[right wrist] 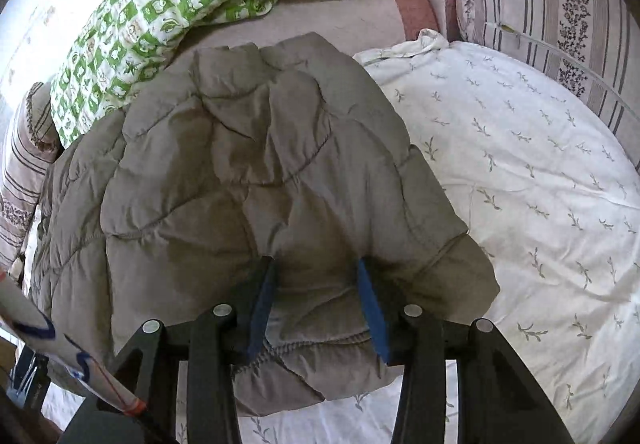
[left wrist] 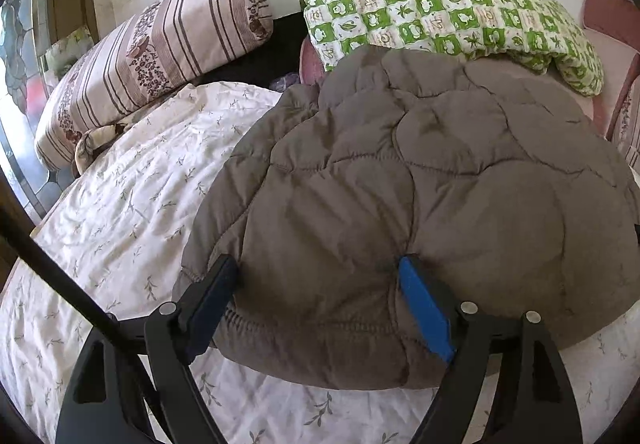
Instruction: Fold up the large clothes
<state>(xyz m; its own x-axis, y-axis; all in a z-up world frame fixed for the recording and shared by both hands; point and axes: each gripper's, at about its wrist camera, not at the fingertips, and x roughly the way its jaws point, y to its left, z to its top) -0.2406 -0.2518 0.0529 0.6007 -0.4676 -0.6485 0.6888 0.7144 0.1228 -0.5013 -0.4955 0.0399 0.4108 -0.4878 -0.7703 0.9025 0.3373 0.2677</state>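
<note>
Both grippers are low over the bed, pointing along the grey quilted jacket. The left gripper comes in from 6 o'clock with its jaws spread wide, and the jacket's hem bulges up between the blue pads. Padding sits in the gap, but nothing looks pinched. Same story on the right gripper: jaws apart, straddling a hump of the jacket's near edge, pads touching fabric on both sides without squeezing it flat.

The jacket itself lies bunched on the white leaf-print sheet, and its far end reaches the green checked quilt at 12 o'clock in the left view. A striped pillow sits around 10 o'clock there.

Can't really tell where the sleeves or collar are, since it's all lumped under itself. The fingertips are half buried in padding, so exact contact is fuzzy. In the right view something white with blue marks cuts in at 8 o'clock, no idea what it is.
</note>
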